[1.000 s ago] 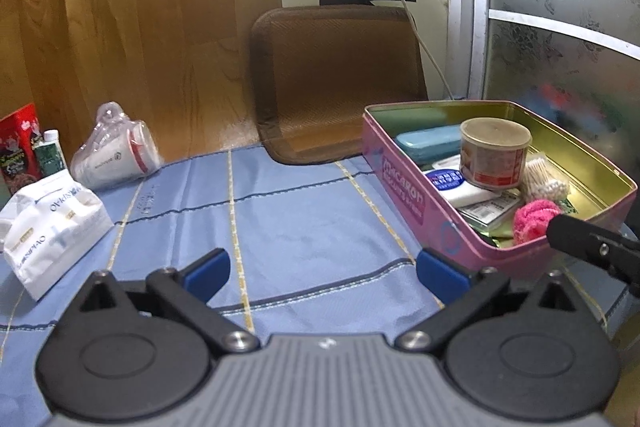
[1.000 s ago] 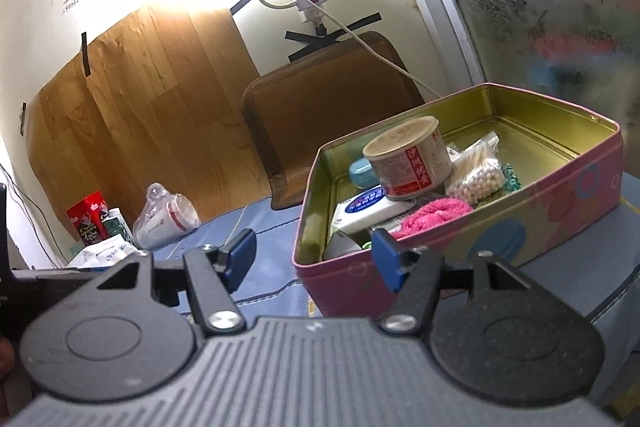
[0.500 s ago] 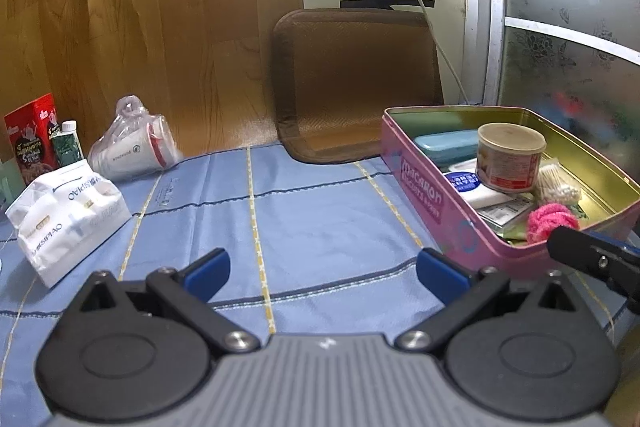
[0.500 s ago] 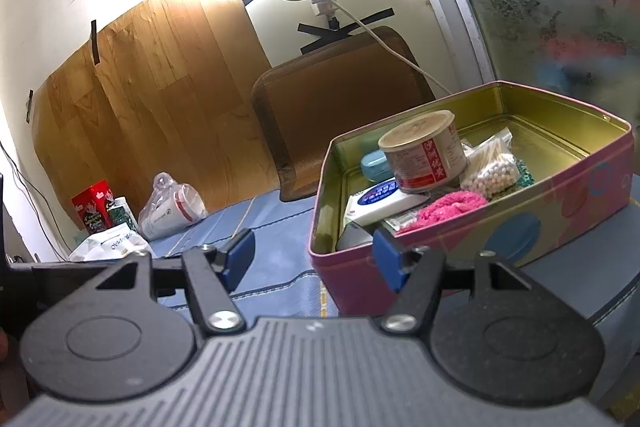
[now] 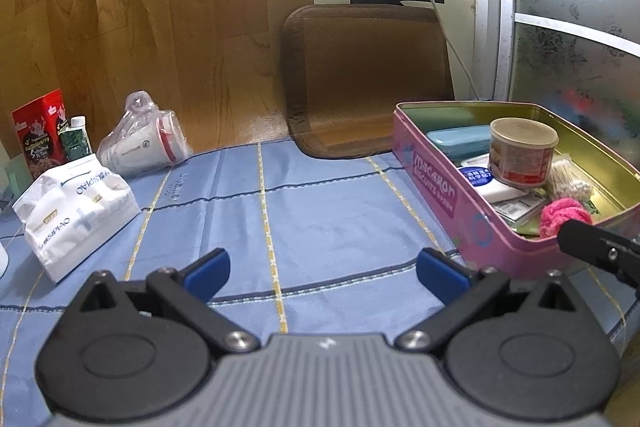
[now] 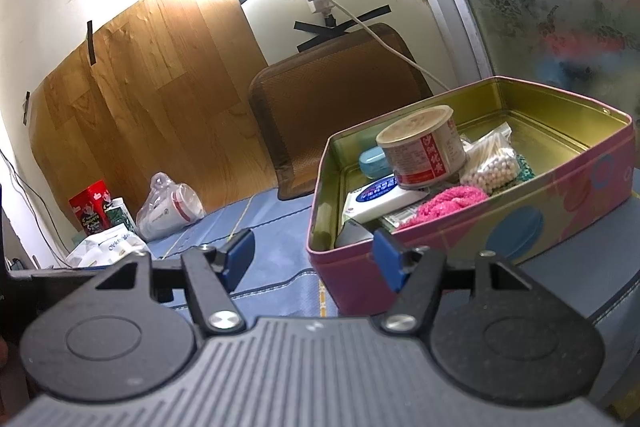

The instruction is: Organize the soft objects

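A pink tin box (image 5: pixel 436 189) stands on the blue cloth at the right; it also shows in the right wrist view (image 6: pixel 520 223). Inside lie a pink fluffy soft thing (image 5: pixel 564 213) (image 6: pixel 452 201), a round can (image 6: pixel 420 147), a blue case (image 5: pixel 456 139), a white packet (image 6: pixel 376 201) and a bag of cotton swabs (image 6: pixel 494 163). My left gripper (image 5: pixel 322 273) is open and empty above the cloth, left of the box. My right gripper (image 6: pixel 314 259) is open and empty just in front of the box's near corner.
A white tissue pack (image 5: pixel 76 211), a bagged cup (image 5: pixel 148 147), a red can (image 5: pixel 40 131) and a small green bottle (image 5: pixel 76 139) stand at the left. A brown mat (image 5: pixel 368 79) leans on the back wall. A cable (image 5: pixel 440 27) hangs down behind the box.
Both grippers have drawn back and turned slightly, so the box has shifted right in both views. Both stay open and empty. The objects have not moved.
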A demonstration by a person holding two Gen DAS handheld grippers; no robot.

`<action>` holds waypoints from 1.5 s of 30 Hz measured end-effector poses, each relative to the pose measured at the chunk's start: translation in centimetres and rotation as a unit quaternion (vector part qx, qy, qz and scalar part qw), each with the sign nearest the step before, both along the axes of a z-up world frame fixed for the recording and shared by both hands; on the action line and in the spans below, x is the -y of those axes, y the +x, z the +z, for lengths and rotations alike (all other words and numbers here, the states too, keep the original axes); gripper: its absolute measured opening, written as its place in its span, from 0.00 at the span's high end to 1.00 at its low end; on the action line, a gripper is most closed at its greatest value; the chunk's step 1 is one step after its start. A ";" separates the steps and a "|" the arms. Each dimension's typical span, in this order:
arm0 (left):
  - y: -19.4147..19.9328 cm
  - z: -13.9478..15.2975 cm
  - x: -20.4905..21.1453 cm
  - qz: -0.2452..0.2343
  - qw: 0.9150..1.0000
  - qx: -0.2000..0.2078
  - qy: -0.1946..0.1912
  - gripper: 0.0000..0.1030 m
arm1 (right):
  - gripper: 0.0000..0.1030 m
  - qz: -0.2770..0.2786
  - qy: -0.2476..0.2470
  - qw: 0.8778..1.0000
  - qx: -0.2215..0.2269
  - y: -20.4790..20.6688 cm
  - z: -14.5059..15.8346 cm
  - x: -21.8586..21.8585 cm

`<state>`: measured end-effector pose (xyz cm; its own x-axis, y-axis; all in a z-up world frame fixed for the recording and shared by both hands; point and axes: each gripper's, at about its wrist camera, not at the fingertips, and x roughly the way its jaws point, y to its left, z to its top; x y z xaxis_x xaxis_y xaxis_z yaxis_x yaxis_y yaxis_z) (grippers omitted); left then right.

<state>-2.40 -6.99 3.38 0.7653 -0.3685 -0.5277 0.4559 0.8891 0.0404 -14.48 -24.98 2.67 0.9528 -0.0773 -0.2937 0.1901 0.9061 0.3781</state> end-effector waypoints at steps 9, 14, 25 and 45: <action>0.3 -0.2 -0.3 -0.002 1.000 -0.001 0.001 0.00 | 0.34 -0.007 0.004 1.000 0.001 -0.1 -0.2 0.0; 0.3 -0.2 -0.3 0.000 1.000 -0.003 0.001 0.00 | 0.34 -0.007 0.006 1.000 0.001 -0.1 -0.2 0.1; 0.6 -0.5 -0.5 -0.003 1.000 -0.005 0.005 0.00 | 0.34 -0.010 0.006 1.000 0.002 -0.2 -0.3 0.0; 1.2 -1.0 -0.8 -0.002 1.000 -0.020 0.015 0.00 | 0.32 -0.014 0.005 1.000 0.002 0.0 -0.4 -0.4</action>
<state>-1.18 -6.20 2.35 0.7421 -0.3548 -0.5687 0.4615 0.8858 0.0496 -14.50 -24.54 2.27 0.9518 -0.0999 -0.2900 0.2126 0.8965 0.3888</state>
